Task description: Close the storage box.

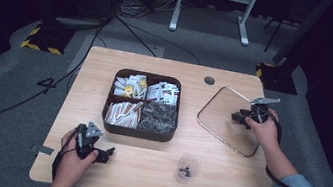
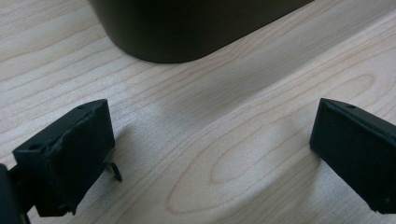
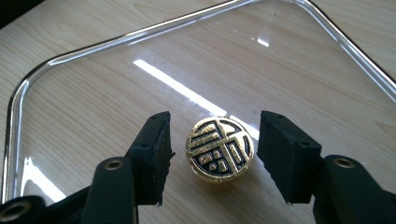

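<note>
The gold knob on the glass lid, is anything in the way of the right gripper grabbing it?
Nothing visible. The gold knob sits between the right gripper jaws, small gaps either side, on the glass lid.

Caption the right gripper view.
Right gripper fingers flank, without touching, the round gold knob on a clear glass lid.

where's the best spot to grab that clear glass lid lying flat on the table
Probably by the round gold knob at the middle of the glass lid, coming straight down from above. The lid lies flat with its rim on the table, leaving no edge to get under, while the knob stands up with sides to squeeze. The right gripper already straddles it, jaws either side, gaps left.
</note>
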Available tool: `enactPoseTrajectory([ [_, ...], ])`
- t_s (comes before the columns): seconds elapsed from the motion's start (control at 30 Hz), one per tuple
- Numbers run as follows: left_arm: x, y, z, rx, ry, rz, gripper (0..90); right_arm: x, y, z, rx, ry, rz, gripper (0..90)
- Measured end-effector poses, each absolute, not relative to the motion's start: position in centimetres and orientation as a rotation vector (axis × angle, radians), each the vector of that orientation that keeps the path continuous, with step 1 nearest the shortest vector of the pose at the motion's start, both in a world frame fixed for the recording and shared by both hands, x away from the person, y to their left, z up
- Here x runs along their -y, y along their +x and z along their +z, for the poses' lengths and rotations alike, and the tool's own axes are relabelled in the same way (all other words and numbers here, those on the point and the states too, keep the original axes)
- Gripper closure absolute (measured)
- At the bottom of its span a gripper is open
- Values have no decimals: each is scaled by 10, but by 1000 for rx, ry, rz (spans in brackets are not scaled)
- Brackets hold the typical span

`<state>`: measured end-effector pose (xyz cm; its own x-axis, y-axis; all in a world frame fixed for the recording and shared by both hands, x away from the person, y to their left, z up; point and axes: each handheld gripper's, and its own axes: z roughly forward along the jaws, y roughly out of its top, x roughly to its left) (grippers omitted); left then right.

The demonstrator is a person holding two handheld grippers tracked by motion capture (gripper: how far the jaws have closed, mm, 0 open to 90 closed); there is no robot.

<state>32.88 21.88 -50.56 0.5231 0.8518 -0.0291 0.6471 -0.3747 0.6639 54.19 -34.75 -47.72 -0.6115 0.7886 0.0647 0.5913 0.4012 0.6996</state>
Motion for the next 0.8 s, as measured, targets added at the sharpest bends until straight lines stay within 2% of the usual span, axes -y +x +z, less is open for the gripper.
enactPoseTrajectory([
  [0.23, -219, 329, -506, -1214, 2140, 434, 3, 349, 541, -487, -2389, 1202, 1004, 493],
  [0.37, -219, 329, -506, -1214, 2139, 435, 3, 347, 539, -487, -2386, 1165, 973, 580],
  [0.8, -219, 329, -506, -1214, 2140, 435, 3, 348, 539, -487, -2392, 1122, 964, 586],
])
